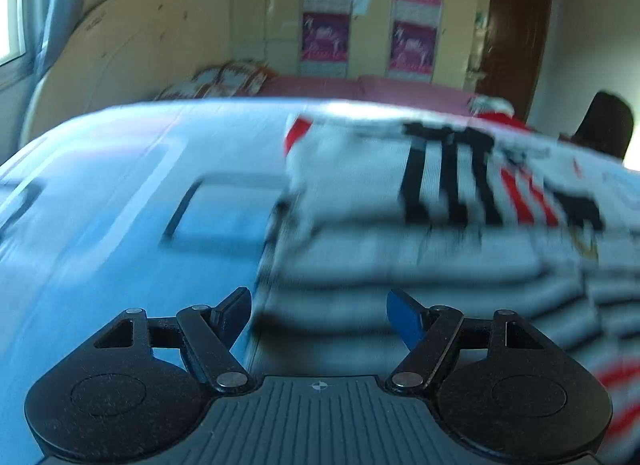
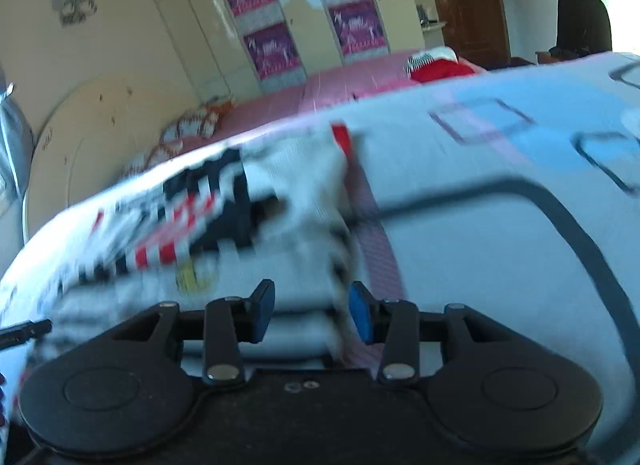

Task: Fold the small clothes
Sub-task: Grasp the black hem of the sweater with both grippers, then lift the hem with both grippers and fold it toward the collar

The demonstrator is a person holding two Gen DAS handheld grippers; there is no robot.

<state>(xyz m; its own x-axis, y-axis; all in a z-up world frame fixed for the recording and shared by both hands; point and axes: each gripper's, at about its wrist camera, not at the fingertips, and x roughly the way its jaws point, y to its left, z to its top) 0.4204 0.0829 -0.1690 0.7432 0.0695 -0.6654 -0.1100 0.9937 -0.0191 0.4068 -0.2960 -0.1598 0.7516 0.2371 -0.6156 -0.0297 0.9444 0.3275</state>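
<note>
1. Tools: left tool (image 1: pixel 320 317) has its fingers spread wide apart, nothing between them; it sits low at the near left edge of the garment (image 1: pixel 420 225). Right tool (image 2: pixel 312 315) also has its fingers apart, narrower gap, nothing clamped; it sits at the garment's (image 2: pixel 248 233) near right edge.
2. Task item: small white knit garment w/ grey stripes, black bars and red stripes, red trim at one corner. Lies on the light-blue patterned sheet (image 1: pixel 120 205) of the bed, part folded by the look of it: an upper layer lies over the striped lower part. Both views motion-blurred, so fold lines are approx. only.
3. Step in hand (judgement): between grips. Both tools positioned at the near corners, one each side, ready to take hold for another fold.
4. Next move calls for: bring each tool onto its corner, catch all layers, not the top one alone; avoid pinching the sheet beneath.
5. Risk (judgement): uneven grip left vs right would skew the fold.
6. Background: 2nd red/white garment (image 2: pixel 436 65) lies farther back on the pink cover, well apart. Not touched.
</note>
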